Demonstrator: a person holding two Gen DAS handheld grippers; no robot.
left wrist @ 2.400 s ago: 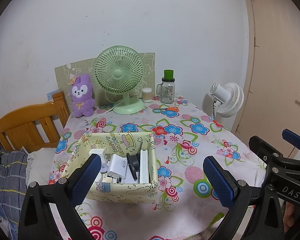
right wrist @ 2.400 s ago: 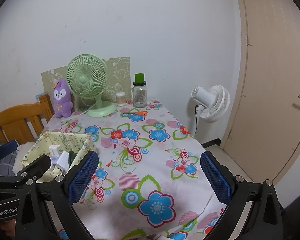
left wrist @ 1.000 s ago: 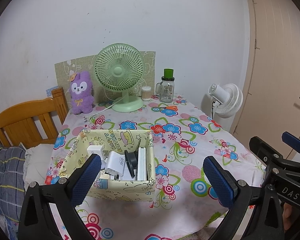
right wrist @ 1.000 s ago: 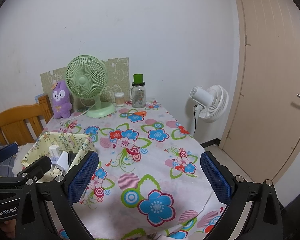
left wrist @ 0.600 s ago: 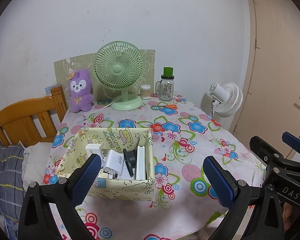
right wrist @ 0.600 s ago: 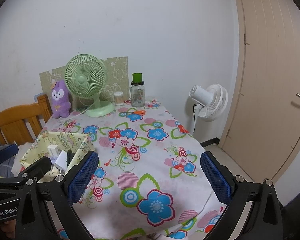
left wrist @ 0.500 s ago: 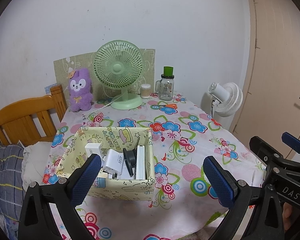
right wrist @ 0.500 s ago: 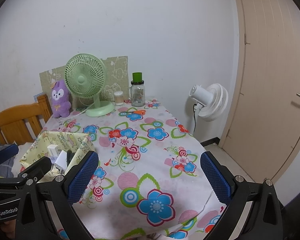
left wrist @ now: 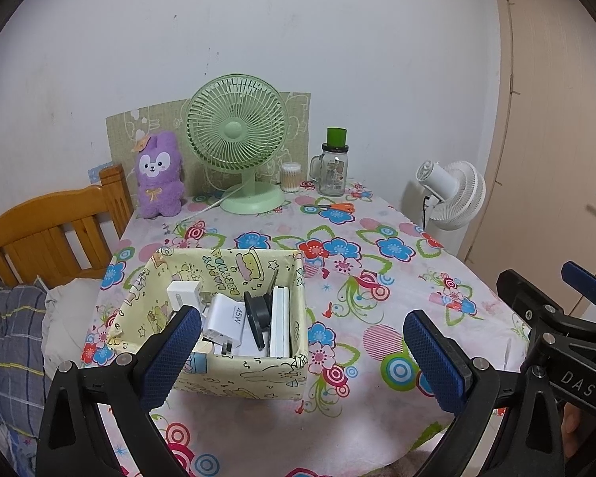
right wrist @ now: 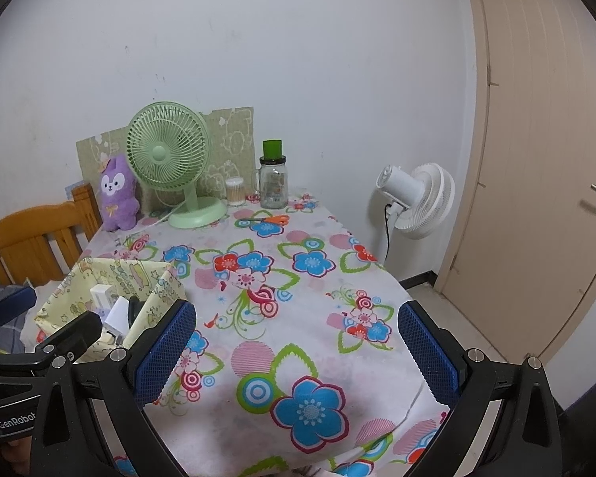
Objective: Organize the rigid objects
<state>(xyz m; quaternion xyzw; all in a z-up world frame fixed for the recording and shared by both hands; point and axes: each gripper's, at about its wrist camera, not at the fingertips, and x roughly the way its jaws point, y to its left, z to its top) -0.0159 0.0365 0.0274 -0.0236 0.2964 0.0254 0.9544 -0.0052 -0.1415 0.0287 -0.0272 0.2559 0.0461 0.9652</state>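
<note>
A yellow patterned box point(left wrist: 234, 369) sits near the counter's point(left wrist: 377, 310) front left edge, holding white chargers point(left wrist: 226, 320), a black disc and a white slab. Orange scissors point(left wrist: 337, 207) lie far back, near the glass jar point(left wrist: 333, 171) and green fan point(left wrist: 237, 135). Left gripper point(left wrist: 302, 357) and right gripper point(right wrist: 296, 348) hover empty, fingers wide.

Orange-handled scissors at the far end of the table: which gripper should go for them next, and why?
Probably the right gripper: reach forward to the scissors. They lie loose on the floral cloth, in front of the glass jar, outside the yellow box that already holds chargers. Both grippers' jaws are open and empty, and the left gripper sits by the box.
</note>
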